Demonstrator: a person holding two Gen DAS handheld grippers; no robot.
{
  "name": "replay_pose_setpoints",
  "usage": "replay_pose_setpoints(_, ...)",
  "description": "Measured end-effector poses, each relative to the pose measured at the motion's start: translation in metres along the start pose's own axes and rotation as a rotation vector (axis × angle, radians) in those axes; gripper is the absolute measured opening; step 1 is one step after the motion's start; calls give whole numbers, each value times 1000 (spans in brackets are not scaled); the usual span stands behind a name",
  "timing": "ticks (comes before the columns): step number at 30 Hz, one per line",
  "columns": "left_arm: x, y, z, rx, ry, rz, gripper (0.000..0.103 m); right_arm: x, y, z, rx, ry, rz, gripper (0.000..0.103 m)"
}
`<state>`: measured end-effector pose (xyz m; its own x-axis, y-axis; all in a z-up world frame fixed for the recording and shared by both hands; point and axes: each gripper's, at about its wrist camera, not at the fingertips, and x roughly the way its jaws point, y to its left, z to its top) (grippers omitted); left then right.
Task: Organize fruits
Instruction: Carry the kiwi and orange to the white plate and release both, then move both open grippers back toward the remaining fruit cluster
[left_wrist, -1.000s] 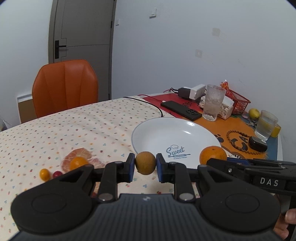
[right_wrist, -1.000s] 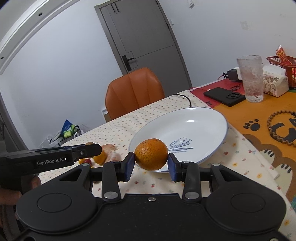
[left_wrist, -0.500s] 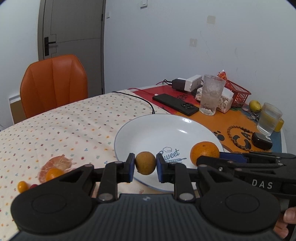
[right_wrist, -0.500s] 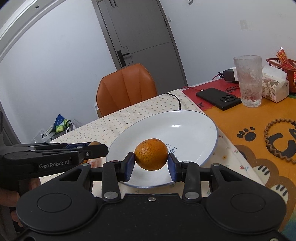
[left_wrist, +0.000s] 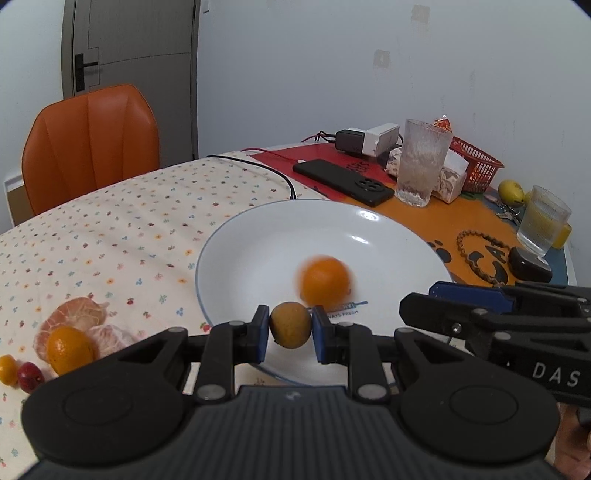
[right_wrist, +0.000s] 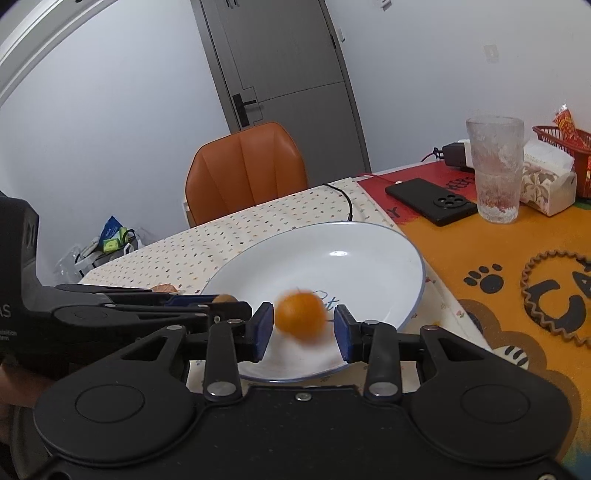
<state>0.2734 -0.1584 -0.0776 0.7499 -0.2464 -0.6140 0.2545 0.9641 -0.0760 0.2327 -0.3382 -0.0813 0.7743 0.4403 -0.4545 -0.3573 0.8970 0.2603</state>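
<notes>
My left gripper (left_wrist: 290, 325) is shut on a small round brown fruit (left_wrist: 290, 324) held over the near rim of the white plate (left_wrist: 258, 240). An orange (left_wrist: 325, 282), blurred by motion, is in the plate's middle, apart from my right gripper (left_wrist: 419, 301), which reaches in from the right. In the right wrist view the orange (right_wrist: 301, 317) shows beyond my right gripper (right_wrist: 303, 326), with gaps to both pads. The left gripper (right_wrist: 225, 304) comes in from the left over the plate (right_wrist: 369, 258), the brown fruit (right_wrist: 226, 298) at its tip.
Peeled tangerine pieces (left_wrist: 77, 321), a small orange (left_wrist: 70, 349) and two cherry tomatoes (left_wrist: 20, 371) lie left of the plate. Behind it are a phone (left_wrist: 343, 181), a tall glass (left_wrist: 421, 166), a red basket (left_wrist: 478, 162), a lemon (left_wrist: 511, 191), a small glass (left_wrist: 543, 221) and an orange chair (left_wrist: 88, 144).
Both grippers moved in over the plate. The orange has left the right gripper's pads and now moves inside the plate. The left gripper still holds the brown fruit.
</notes>
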Motion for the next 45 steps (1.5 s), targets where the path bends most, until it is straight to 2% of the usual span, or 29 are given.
replay_pose_setpoints(10,-25,6,0,-16,-23,22,27,-14,1,-4,28,-12,2,38)
replay_pose_setpoints(13,-37,11,-1,-26,-36,34,34,-19,2,-7,41,-15,0,38)
replay_pose_setpoints(16,-50,15,-3,-34,-52,47,45,-23,5,-10,40,-18,1,41)
replay_pose_setpoints(18,-59,18,-5,-39,-61,51,54,-27,8,-11,46,-23,0,53)
replay_pose_setpoints(19,-63,20,-6,-44,-65,54,56,-28,10,-12,45,-27,-2,55)
replay_pose_setpoints(22,-76,25,-9,-58,-78,44,73,-32,15,-13,43,-36,-4,62)
replay_pose_setpoints(24,-86,28,-12,-56,-99,46,83,-36,19,-14,46,-45,-1,74)
replay_pose_setpoints(27,-98,33,-15,-71,-125,54,87,-43,26,-14,41,-68,-19,93)
replay_pose_setpoints(31,-112,43,-17,-109,-121,69,92,-50,32,-14,49,-91,-29,103)
replay_pose_setpoints(37,-135,56,-25,-157,-128,67,94,-58,39,-14,51,-100,-12,103)
replay_pose_setpoints(40,-147,62,-28,-167,-149,76,99,-61,46,-15,34,-92,-4,103)
replay_pose_setpoints(45,-168,71,-35,-178,-200,100,103,-65,59,-17,43,-75,65,103)
